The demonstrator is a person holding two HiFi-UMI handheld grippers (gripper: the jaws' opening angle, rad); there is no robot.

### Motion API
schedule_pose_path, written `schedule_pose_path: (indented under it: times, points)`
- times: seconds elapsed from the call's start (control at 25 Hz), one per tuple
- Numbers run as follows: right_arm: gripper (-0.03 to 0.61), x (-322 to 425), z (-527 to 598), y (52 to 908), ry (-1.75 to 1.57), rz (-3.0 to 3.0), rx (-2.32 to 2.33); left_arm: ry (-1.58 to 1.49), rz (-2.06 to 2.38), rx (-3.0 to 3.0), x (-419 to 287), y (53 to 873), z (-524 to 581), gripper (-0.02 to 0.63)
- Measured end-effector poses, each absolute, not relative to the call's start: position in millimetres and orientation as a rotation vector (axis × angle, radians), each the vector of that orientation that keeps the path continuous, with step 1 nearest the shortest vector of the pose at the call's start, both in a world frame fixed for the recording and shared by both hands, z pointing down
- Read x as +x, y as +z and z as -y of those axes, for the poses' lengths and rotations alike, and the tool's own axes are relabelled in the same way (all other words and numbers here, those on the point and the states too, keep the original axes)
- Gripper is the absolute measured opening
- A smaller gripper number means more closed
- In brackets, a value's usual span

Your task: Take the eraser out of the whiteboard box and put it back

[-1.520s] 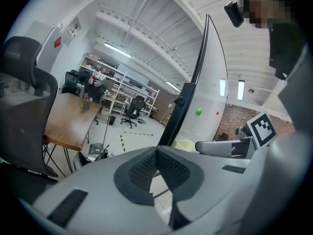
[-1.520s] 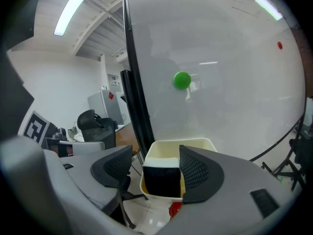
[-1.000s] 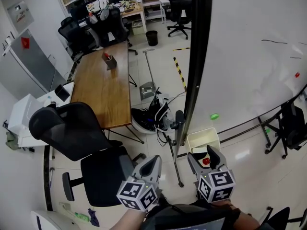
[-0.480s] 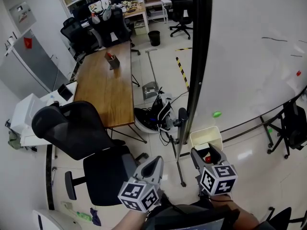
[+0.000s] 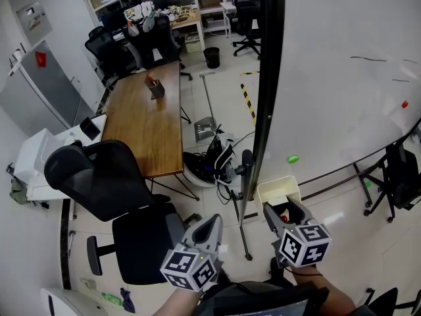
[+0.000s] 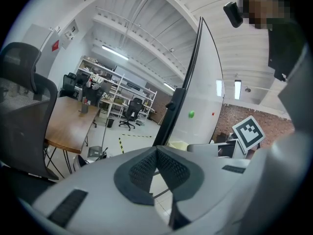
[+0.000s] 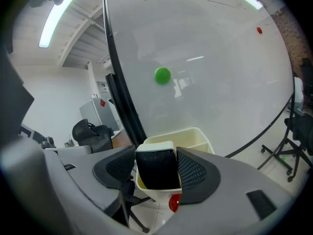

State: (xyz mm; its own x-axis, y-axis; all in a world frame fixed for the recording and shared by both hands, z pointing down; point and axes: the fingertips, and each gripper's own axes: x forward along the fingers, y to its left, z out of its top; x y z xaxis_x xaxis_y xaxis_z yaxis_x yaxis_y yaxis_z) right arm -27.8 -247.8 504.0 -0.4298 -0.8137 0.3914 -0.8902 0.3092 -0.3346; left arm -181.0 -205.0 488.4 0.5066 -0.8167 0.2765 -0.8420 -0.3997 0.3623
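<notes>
A cream whiteboard box [image 5: 276, 188] hangs at the foot of the whiteboard [image 5: 342, 78]. In the right gripper view the eraser [image 7: 156, 173], black felt with a white back, stands upright in the box [image 7: 195, 136]. My right gripper [image 7: 155, 153] reaches into the box [image 5: 287, 210]. Its jaws have just been closing, and both pads now lie against the eraser's sides. A round red thing [image 7: 173, 203] shows just below the eraser. My left gripper [image 5: 212, 221] hangs to the left of the box, shut and holding nothing, its fingertips meeting [image 6: 156, 151].
The whiteboard's black frame post [image 5: 266, 97] stands just left of the box. A green magnet [image 5: 293, 158] sticks to the board above it. A black office chair [image 5: 112, 189] and a long wooden table [image 5: 148, 117] fill the left side. Cables and a stand base [image 5: 214, 160] lie on the floor.
The right gripper has rolled slightly and its jaws have narrowed onto the eraser in the box. The left gripper has stayed where it was.
</notes>
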Motion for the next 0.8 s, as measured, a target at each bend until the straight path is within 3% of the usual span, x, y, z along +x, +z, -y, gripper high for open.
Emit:
schedule_pose_path:
  times: [0.8]
  points:
    - [0.288,6,208,322,0.353,2.784,1.509,-0.194,1.471,2.489,-164,343,181,0.026]
